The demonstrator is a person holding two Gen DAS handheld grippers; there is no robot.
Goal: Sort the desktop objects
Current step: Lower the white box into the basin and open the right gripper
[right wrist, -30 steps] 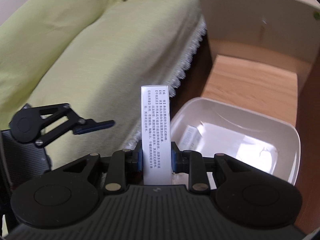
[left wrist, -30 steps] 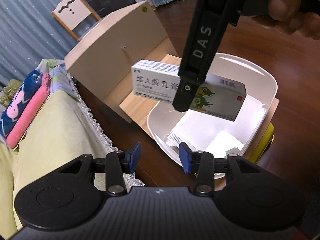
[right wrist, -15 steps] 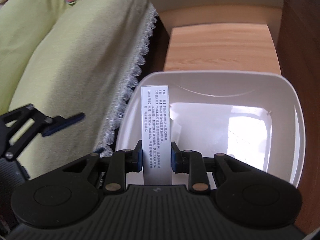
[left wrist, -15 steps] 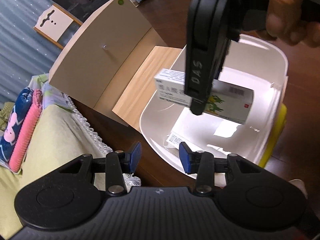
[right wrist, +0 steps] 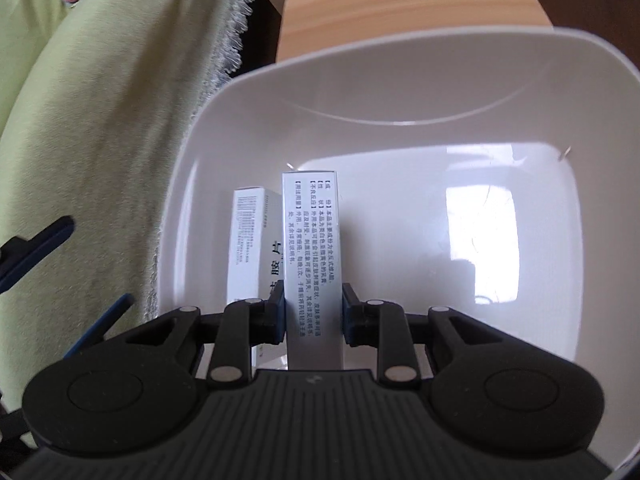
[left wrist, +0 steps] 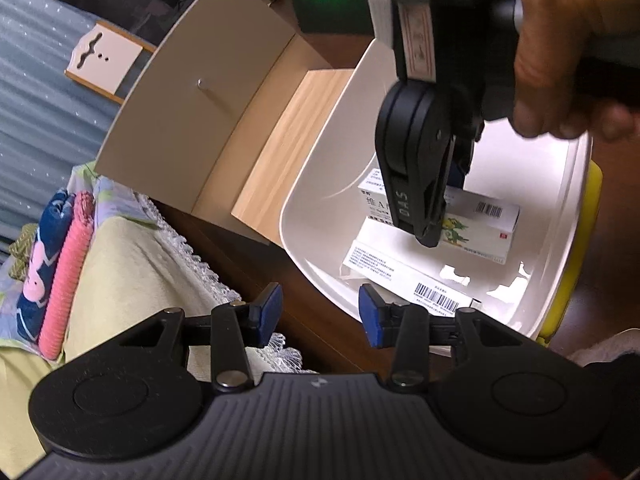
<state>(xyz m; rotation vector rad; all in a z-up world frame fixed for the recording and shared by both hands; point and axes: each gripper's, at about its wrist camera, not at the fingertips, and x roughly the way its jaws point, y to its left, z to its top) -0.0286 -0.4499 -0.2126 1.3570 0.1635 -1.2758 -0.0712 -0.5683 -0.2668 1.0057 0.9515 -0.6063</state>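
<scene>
A white medicine box (right wrist: 312,248) with a green cartoon print (left wrist: 476,226) sits between the fingers of my right gripper (right wrist: 313,316), which is shut on it. In the left wrist view the right gripper (left wrist: 430,236) reaches down inside the white tub (left wrist: 316,184), the box low over the tub floor. A second white box (left wrist: 404,276) with barcodes lies in the tub beside it (right wrist: 250,240). My left gripper (left wrist: 318,314) stands open and empty at the tub's near rim.
A beige wooden drawer unit (left wrist: 224,108) with a pale wood floor (right wrist: 408,4) stands behind the tub (right wrist: 400,80). A yellow-green cloth with lace fringe (left wrist: 132,264) lies to the left. A hand (left wrist: 568,40) holds the right gripper. Something yellow (left wrist: 576,264) shows under the tub's right rim.
My right gripper has carried the box from above the tub rim down into the tub, close to the second box. The left gripper stays open near the rim.
</scene>
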